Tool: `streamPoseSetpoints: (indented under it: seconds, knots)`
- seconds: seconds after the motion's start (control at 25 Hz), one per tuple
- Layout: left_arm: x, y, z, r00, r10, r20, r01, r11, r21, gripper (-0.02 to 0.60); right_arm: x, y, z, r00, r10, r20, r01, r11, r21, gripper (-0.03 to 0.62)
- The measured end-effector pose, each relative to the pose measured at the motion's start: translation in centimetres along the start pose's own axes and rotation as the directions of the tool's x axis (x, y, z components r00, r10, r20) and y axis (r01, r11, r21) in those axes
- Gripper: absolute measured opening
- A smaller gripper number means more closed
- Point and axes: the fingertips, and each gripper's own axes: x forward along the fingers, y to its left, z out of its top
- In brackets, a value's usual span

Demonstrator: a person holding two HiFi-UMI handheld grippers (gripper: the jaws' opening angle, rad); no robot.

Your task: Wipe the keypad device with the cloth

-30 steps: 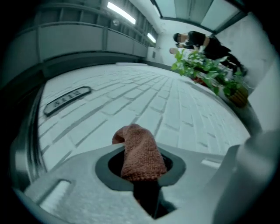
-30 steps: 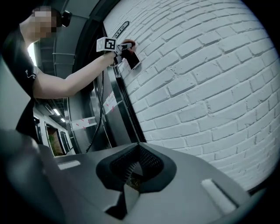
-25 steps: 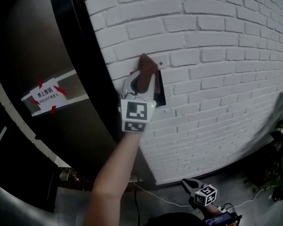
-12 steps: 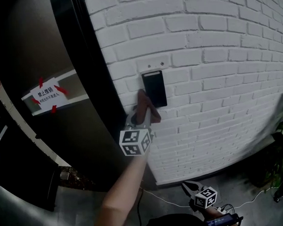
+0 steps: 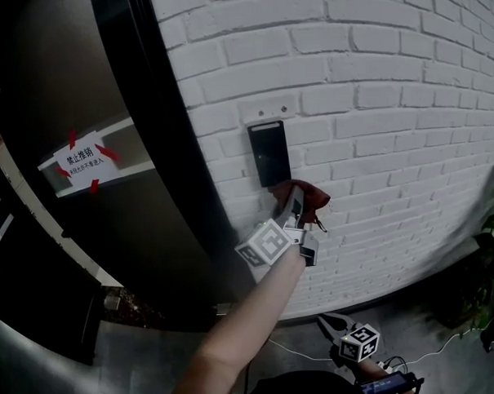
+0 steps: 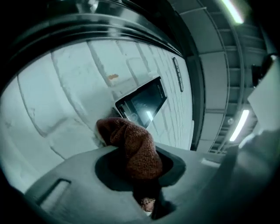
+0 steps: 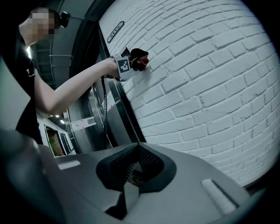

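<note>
Left gripper (image 5: 299,200) is clamped on the brown cloth (image 5: 312,197), with a wad bulging out past the jaws. The keypad (image 5: 269,154) is fixed on the white brick wall (image 5: 390,104), long axis vertical. The cloth sits just below its bottom right corner, near the brick and off the screen. I judge the next stroke must go up and slightly left. My right gripper (image 5: 330,321) hangs low, well apart, jaws closed on nothing, so the left is nearer

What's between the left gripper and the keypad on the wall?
The reddish-brown cloth, pinched by the left gripper; the left gripper view shows it bunched before the keypad device.
</note>
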Motion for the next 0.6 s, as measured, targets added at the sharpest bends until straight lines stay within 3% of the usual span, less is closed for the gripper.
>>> streamPoseSetpoints:
  seconds: [0.08, 0.16, 0.2, 0.28, 0.32, 0.36, 0.48, 0.6]
  knots:
    - [1.0, -0.9, -0.2, 0.999, -0.024, 0.028, 0.027, 0.995, -0.093, 0.067, -0.3, -0.3, -0.1, 1.0, -0.006, 0.004, 0.006, 1.0, 0.018, 0.002]
    - [1.8, -2.7, 0.2, 0.993, -0.083, 0.083, 0.098, 0.978, -0.184, 0.067, -0.6, -0.2, -0.1, 1.0, 0.002, 0.007, -0.003, 0.999, 0.043, 0.002]
    - [2.2, -3.8, 0.7, 0.984, -0.123, 0.13, 0.153, 0.957, -0.247, 0.067, -0.7, -0.3, -0.2, 1.0, 0.003, 0.006, -0.004, 0.999, 0.046, 0.002]
    - [3.1, -6.0, 2.1, 0.953, -0.196, 0.229, 0.27, 0.893, -0.36, 0.066, -0.9, -0.3, -0.1, 1.0, 0.008, 0.006, -0.008, 0.999, 0.054, 0.002]
    - [3.4, -6.9, 3.0, 0.939, -0.221, 0.264, 0.31, 0.875, -0.372, 0.067, -1.0, -0.2, 0.1, 1.0, 0.013, 0.009, -0.014, 0.998, 0.062, 0.002]
    - [3.6, -7.7, 4.1, 0.928, -0.234, 0.288, 0.332, 0.872, -0.359, 0.066, -1.1, -0.2, 0.3, 1.0, 0.015, 0.01, -0.015, 0.998, 0.065, 0.002]
    - [3.8, -8.9, 8.2, 0.925, -0.213, 0.314, 0.3, 0.917, -0.262, 0.067, -1.4, -1.4, 0.0, 1.0, -0.01, 0.009, 0.01, 0.999, 0.037, 0.002]
    - [2.2, -9.5, 13.8, 0.926, -0.17, 0.338, 0.184, 0.983, -0.009, 0.066, -1.7, -1.7, -0.2, 1.0, -0.012, 0.012, 0.011, 0.999, 0.034, 0.002]
